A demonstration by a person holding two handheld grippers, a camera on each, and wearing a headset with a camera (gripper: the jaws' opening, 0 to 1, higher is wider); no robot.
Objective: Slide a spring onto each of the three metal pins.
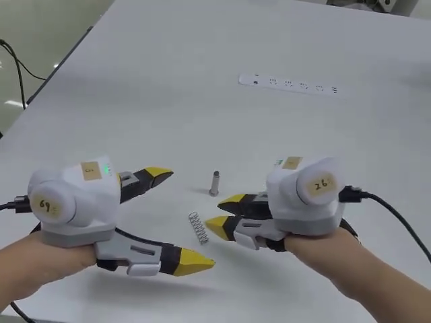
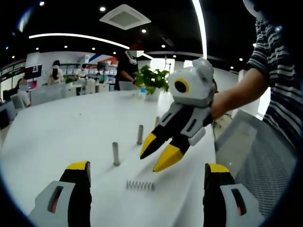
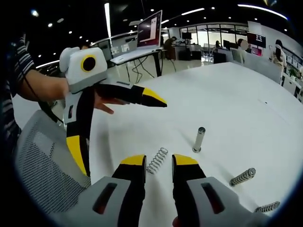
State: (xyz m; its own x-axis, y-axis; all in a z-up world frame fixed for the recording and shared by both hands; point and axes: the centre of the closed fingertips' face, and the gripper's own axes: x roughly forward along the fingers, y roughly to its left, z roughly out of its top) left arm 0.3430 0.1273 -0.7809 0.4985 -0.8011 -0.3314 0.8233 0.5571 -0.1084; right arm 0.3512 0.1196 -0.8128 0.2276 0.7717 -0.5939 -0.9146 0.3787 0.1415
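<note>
A small coil spring [image 1: 198, 227] lies flat on the white table [image 1: 202, 101], and a short metal pin [image 1: 215, 183] stands upright just beyond it. My left gripper [image 1: 182, 219] is open wide, its yellow tips on either side of the spring. My right gripper [image 1: 224, 212] is open by a narrow gap, tips just right of the spring and holding nothing. In the left gripper view the spring [image 2: 140, 186] lies ahead of the jaws, with three pins [image 2: 116, 153] [image 2: 140, 135] [image 2: 157, 122] beyond. In the right gripper view the spring [image 3: 157, 160] lies just past the tips, the pin [image 3: 199, 139] to its right.
Two more springs [image 3: 243, 176] [image 3: 267, 207] lie on the table to the right. A white power strip [image 1: 289, 84] lies at the far side. The table's left edge [image 1: 60, 64] runs diagonally. A grey mesh chair [image 3: 42, 161] stands by the near edge.
</note>
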